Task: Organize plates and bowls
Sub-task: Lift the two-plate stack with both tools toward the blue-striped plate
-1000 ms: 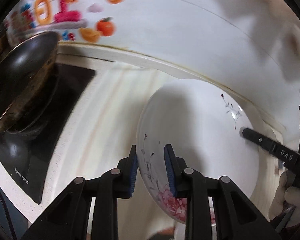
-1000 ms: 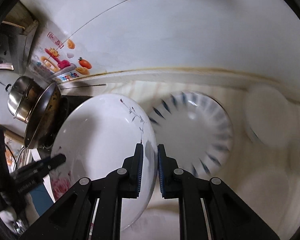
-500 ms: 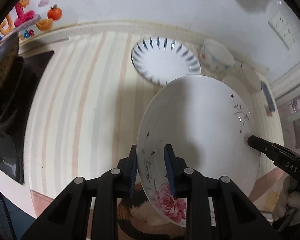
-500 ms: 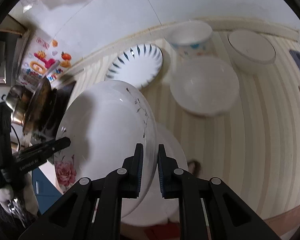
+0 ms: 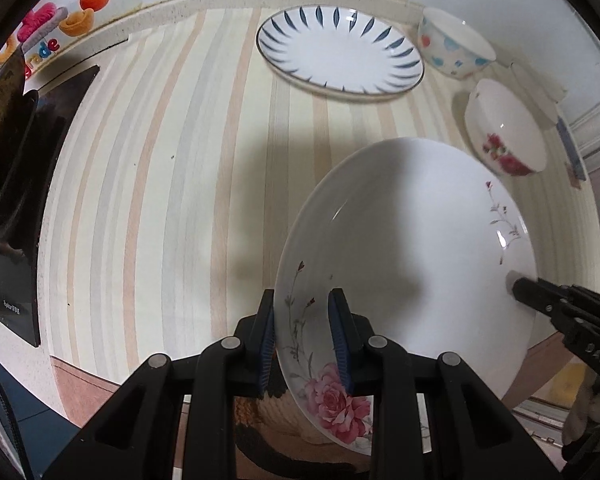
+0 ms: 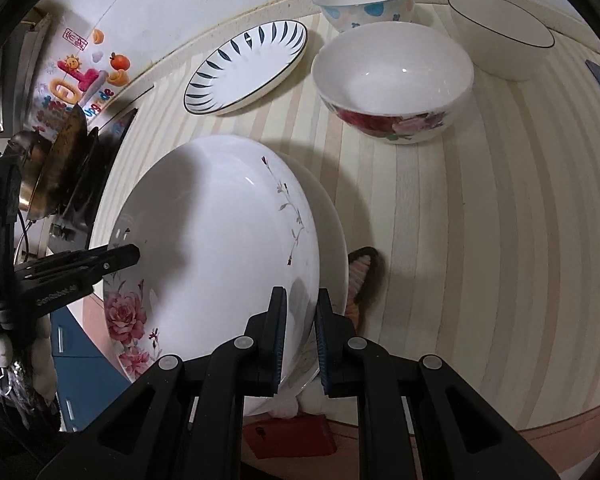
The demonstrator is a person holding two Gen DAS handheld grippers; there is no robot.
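Right now both grippers share 1 load: a large white plate with pink roses (image 5: 412,248) and thin flower sprigs, held tilted above the striped counter (image 5: 172,184) near its front edge. The left gripper (image 5: 306,340) has its blue pads clamped narrowly on the rim just above the painted rose, 1 pad on each face of the plate. The right gripper (image 6: 298,332) pinches the opposite rim the same way, jaws nearly together with only the plate's thin edge between them. In the left wrist view the right gripper's black finger (image 5: 540,296) shows touching the far rim; in the right wrist view the left gripper's finger (image 6: 100,258) pokes in over the plate from the left.

Farther back on the counter, close to the wall, lies a plate with dark blue leaf strokes around its rim (image 6: 246,66), flat and well apart from the held plate. Beside it to the right stands a small bowl with blue spots (image 6: 366,2), and just in front of that a wider white bowl with red and pink roses on its side (image 6: 396,80). A plain white bowl with a thin dark rim line (image 6: 500,32) sits at the far right, tipped a little.

A dark cooktop (image 5: 16,208) with a pan (image 6: 60,164) occupies the left end of the counter, under bright cartoon stickers (image 6: 80,76) on the wall.
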